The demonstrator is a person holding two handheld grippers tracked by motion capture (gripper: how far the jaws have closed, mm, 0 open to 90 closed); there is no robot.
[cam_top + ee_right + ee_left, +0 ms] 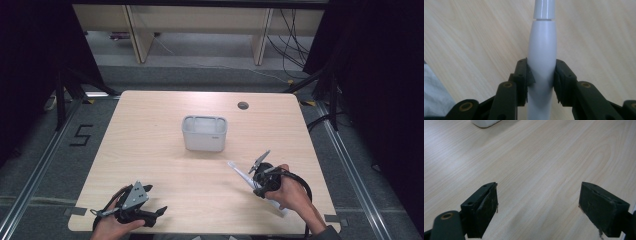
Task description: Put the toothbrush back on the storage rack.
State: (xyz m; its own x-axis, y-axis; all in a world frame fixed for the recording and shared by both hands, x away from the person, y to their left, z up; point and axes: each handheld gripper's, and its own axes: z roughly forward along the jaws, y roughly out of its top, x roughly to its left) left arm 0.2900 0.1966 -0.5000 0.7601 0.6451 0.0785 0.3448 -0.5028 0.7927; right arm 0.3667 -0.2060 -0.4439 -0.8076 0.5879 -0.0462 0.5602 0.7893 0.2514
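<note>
At five o'clock on the counter [150,150], the right tool [541,82] clenches a smooth, stiff, light white handle [541,50] at its thick middle; it could slip. The left tool [539,207] is released.

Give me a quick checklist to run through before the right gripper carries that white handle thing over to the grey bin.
1. Right gripper clamped on the white handle: ok, both pads press its sides.
2. Handle centred between the jaws: ok.
3. Handle off the table: cannot tell.
4. Grey bin upright with its open top free: ok.
5. Path from handle to bin free of other things: ok, bare wood between them.
6. Left gripper out of the way: ok, open over bare table at the near left edge.
</note>
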